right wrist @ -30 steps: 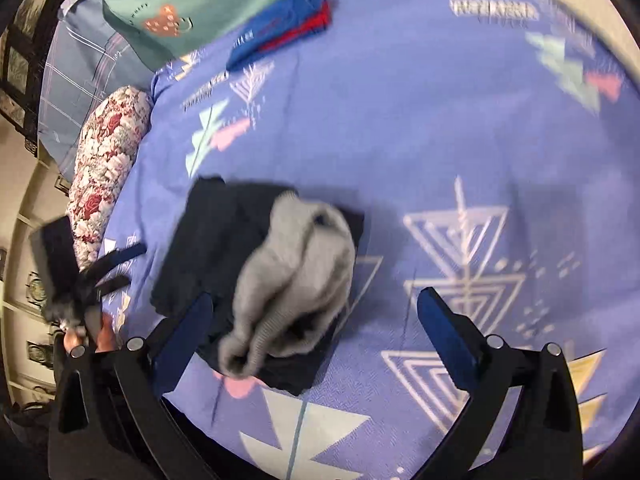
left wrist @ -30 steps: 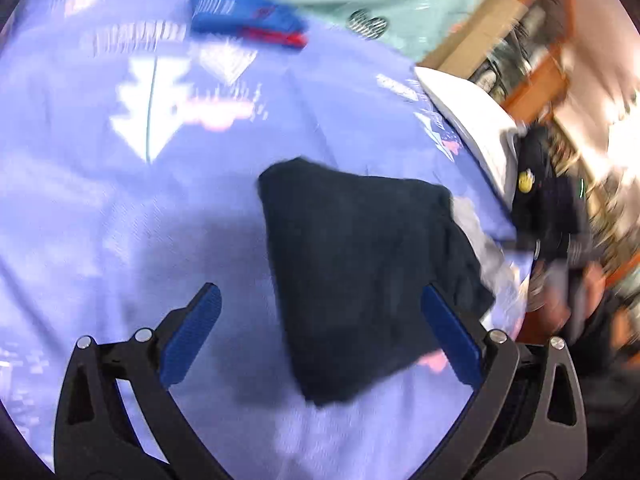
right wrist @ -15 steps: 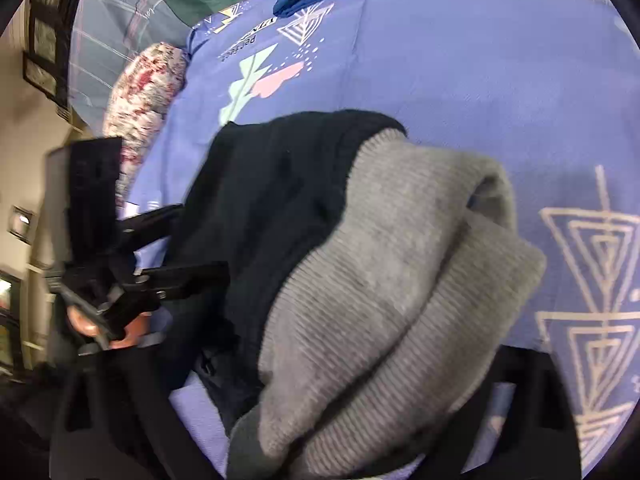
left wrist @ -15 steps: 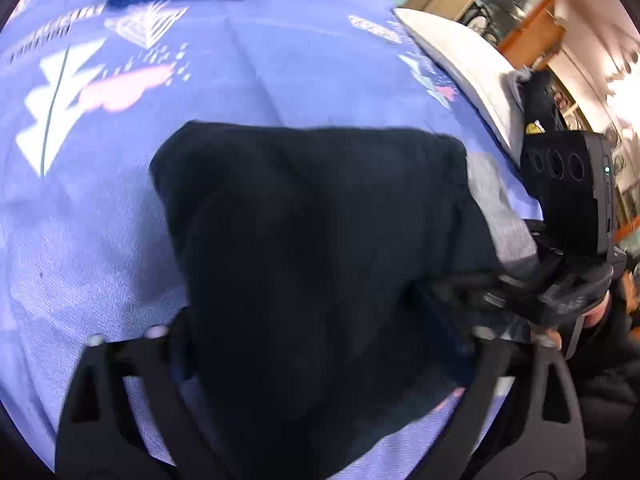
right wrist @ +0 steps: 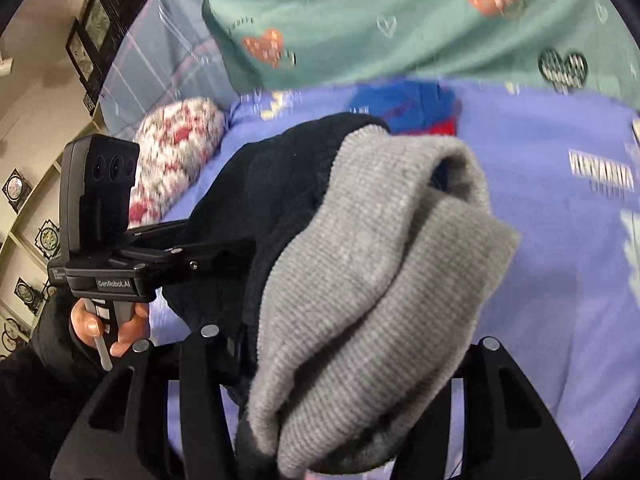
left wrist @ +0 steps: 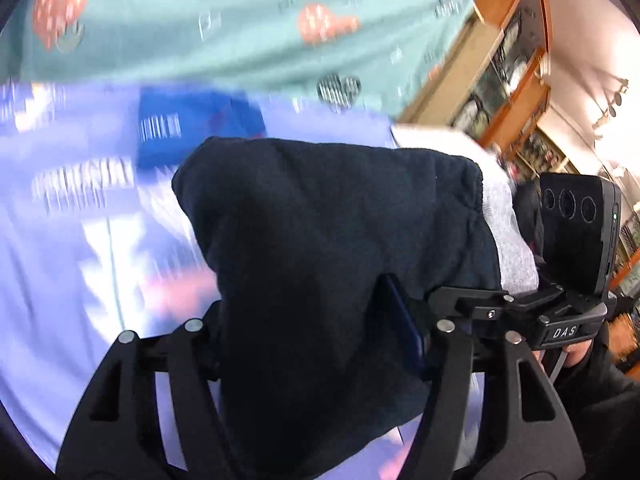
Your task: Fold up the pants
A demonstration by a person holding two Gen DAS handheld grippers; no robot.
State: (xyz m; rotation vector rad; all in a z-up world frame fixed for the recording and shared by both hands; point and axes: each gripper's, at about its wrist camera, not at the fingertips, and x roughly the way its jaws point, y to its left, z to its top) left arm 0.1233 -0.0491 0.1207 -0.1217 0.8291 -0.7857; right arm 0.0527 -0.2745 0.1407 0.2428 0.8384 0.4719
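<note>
The folded pants [left wrist: 328, 240] are a dark navy bundle with a grey ribbed band [right wrist: 380, 280]. They hang above the lilac patterned bed sheet [left wrist: 60, 264]. My left gripper [left wrist: 316, 332] grips the navy side, its jaws still closing, and one blue pad [left wrist: 400, 320] presses into the cloth. My right gripper [right wrist: 352, 348] grips the grey side, jaws also closing, its pads buried in the fabric. Each gripper shows in the other's view: the right gripper [left wrist: 516, 312] comes in from the right, and the left gripper [right wrist: 168, 256] from the left, held by a hand [right wrist: 120, 324].
A folded blue and red garment [right wrist: 404, 104] lies on the sheet behind the bundle. A teal quilt with hearts [left wrist: 240, 20] covers the far side. A floral pillow [right wrist: 176, 148] and a plaid one [right wrist: 160, 60] lie at the left, wooden shelves [left wrist: 512, 60] stand at the right.
Both grippers were open above the bundle lying on the sheet. They came down around it, closed on it and raised it, so the far quilt now fills the top of both views.
</note>
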